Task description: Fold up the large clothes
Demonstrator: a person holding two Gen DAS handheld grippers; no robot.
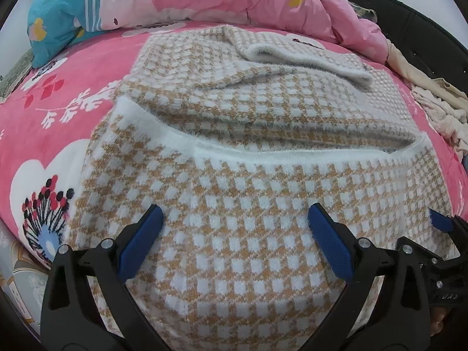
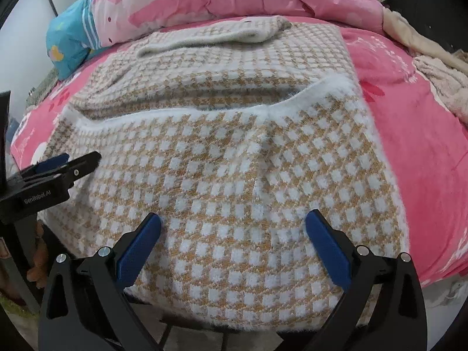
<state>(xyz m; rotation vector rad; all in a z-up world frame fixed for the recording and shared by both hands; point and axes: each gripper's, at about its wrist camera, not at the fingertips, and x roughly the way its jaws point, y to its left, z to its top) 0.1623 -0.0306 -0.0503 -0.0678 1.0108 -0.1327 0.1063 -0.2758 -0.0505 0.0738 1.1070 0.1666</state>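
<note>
The left wrist view took in the bed's left side: a blue pillow point(image 1: 55, 29) at the head, the pink sheet point(image 1: 73, 87) with a flower print near the edge, then the checked sweater point(image 1: 234, 204) lying partly folded on the sheet, its white hem point(image 1: 263, 150) running across the middle. The left gripper point(image 1: 234, 225) hung over the sweater with its jaws spread wide, nothing between the blue pads point(image 1: 143, 242); at the far right edge showed a pad of the right gripper point(image 1: 440, 220). The right wrist view showed the left gripper point(image 2: 55, 166) from the side, the sweater's near edge hanging over the bed, the right gripper point(image 2: 234, 228) likewise spread and empty, and a pale towel point(image 2: 444, 84) at right.
</note>
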